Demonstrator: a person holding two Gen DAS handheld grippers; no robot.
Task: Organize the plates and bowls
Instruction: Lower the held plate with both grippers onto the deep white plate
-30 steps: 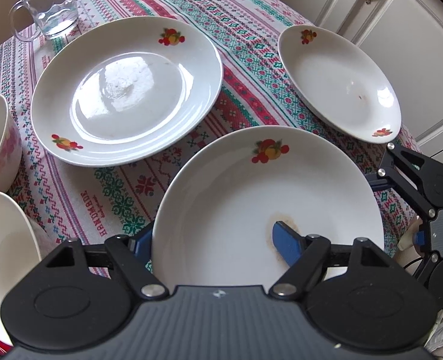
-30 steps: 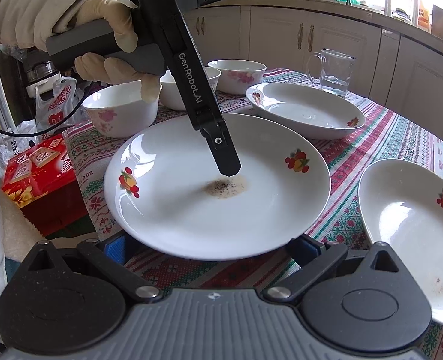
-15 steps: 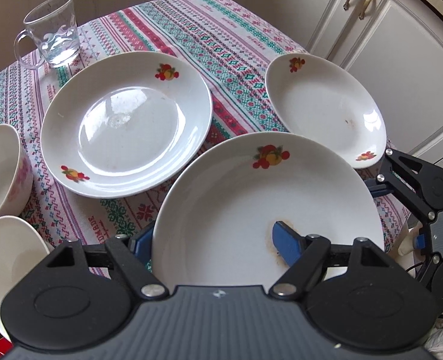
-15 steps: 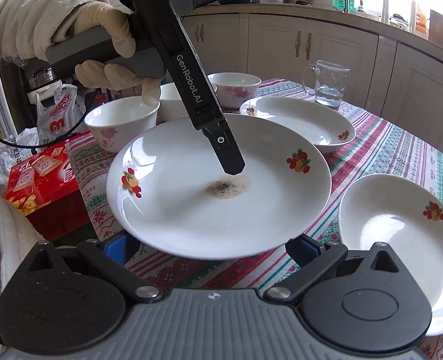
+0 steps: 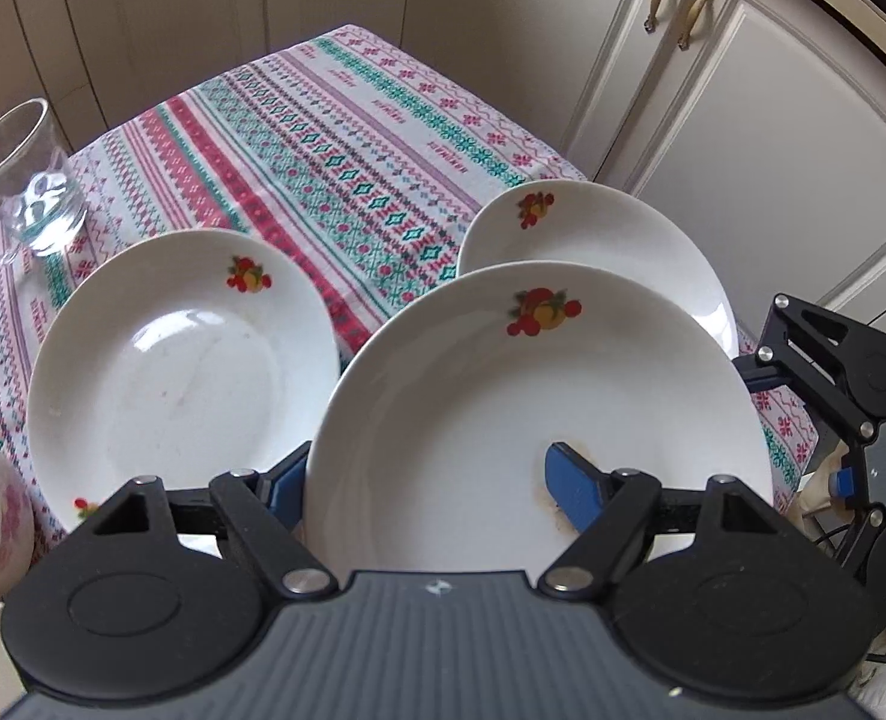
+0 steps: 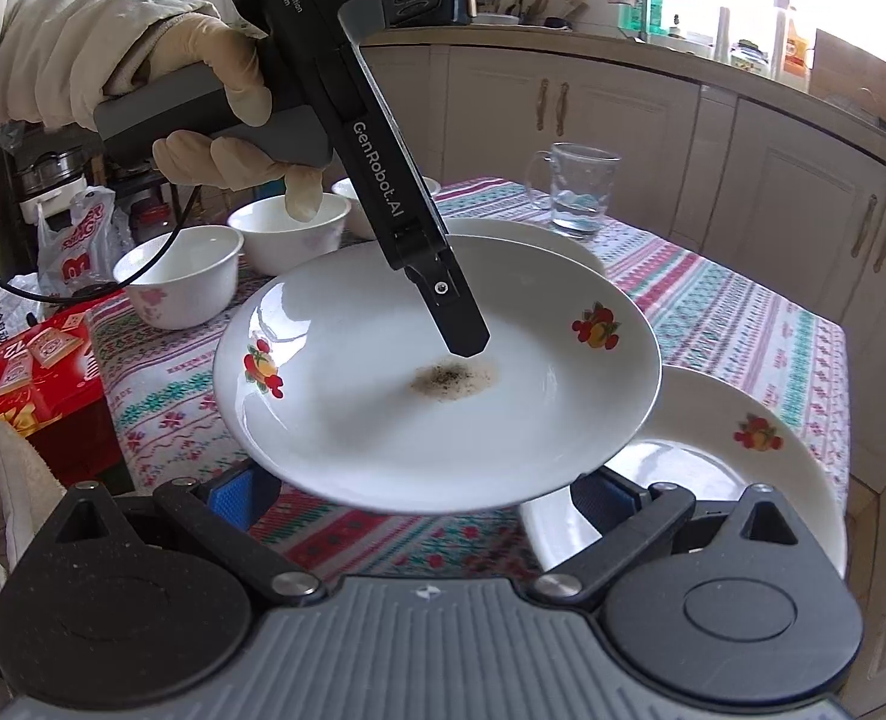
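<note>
Task barely started, by my read: no stack yet. The dirty plate (image 5: 503, 396) with the fruit motif is in the air over the tablecloth (image 5: 335, 138). The brown stain (image 6: 455, 375) sits at its centre.

The left gripper (image 5: 425, 474) is clenched on the plate's near rim, one finger on top by the stain and the other under the rim. The gloved hand (image 6: 221, 102) holds the tool. The right gripper (image 6: 419, 492) has its fingers spread wide under the plate's opposite edge. I can't tell whether it is pinching or only supporting.

Left-wrist view:
- A second plate (image 5: 161, 372) lies flat on the cloth at 9 o'clock.
- A third plate (image 5: 611, 228) lies at 1 o'clock, partly hidden behind the held one.
- A glass mug (image 5: 23, 180) is at 10 o'clock.

Right-wrist view: two bowls (image 6: 179, 276), (image 6: 290, 228) sit unstacked at 10 o'clock, with a third behind the tool.

Left to do: stack the plates and nest the bowls.

Versus a second ago: the held plate has come up and moved toward the 1 o'clock plate, and it now overlaps that plate where cloth showed between them before. The grip looks unchanged. The other dishes have not moved.
</note>
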